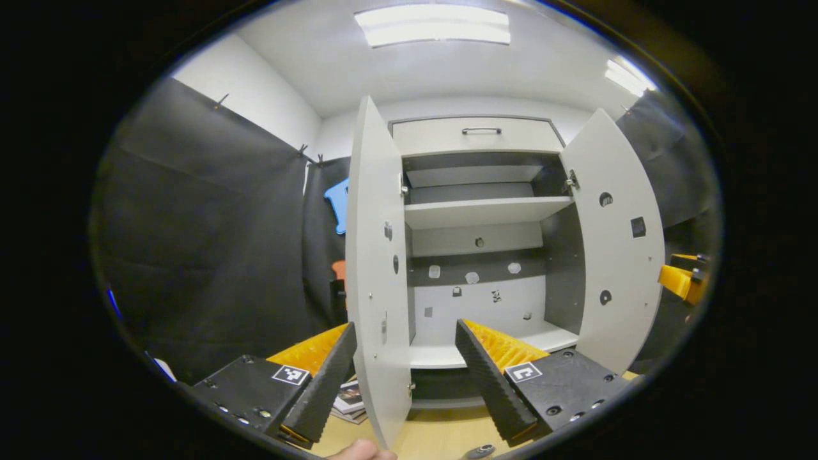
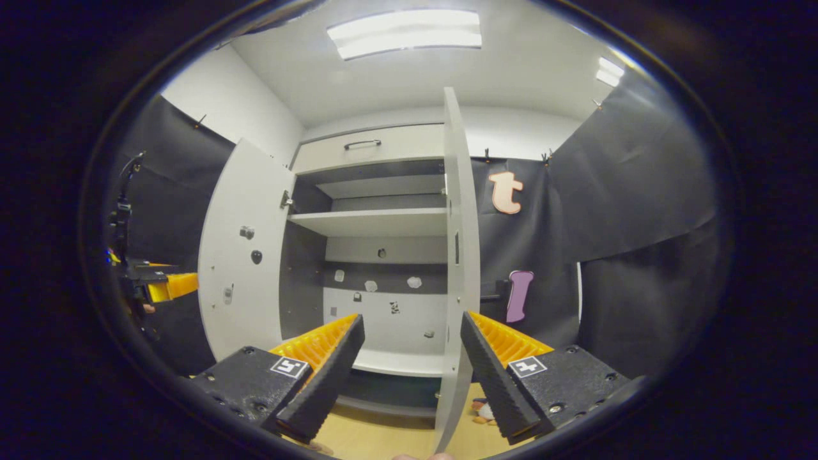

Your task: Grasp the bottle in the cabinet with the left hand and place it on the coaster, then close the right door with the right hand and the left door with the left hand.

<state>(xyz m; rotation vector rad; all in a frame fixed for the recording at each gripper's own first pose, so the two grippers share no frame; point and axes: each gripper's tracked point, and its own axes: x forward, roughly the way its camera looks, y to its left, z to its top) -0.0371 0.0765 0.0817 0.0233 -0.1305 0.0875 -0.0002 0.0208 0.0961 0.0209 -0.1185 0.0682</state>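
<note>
Pale grey cabinet (image 1: 479, 255), dark inside, on a light wood counter (image 1: 434, 437)

Both cabinet doors, the left door (image 1: 377, 268) and the right door (image 1: 617, 255), are plain pale grey with small dark round and square marks (the same grey as the drawer front (image 1: 476, 135) above the cabinet's shelves, which carries a dark handle). Inside the cabinet the side walls are dark charcoal, the shelves (image 1: 479, 211) pale grey, and the back wall runs in alternating light and dark bands dotted with small white and black tags. Below the cabinet the counter is a warm yellowish wood tone. Beside the cabinet the booth wall (image 1: 211, 255) is black cloth; above it the ceiling (image 1: 447, 70) is white with bright white light panels.
</note>
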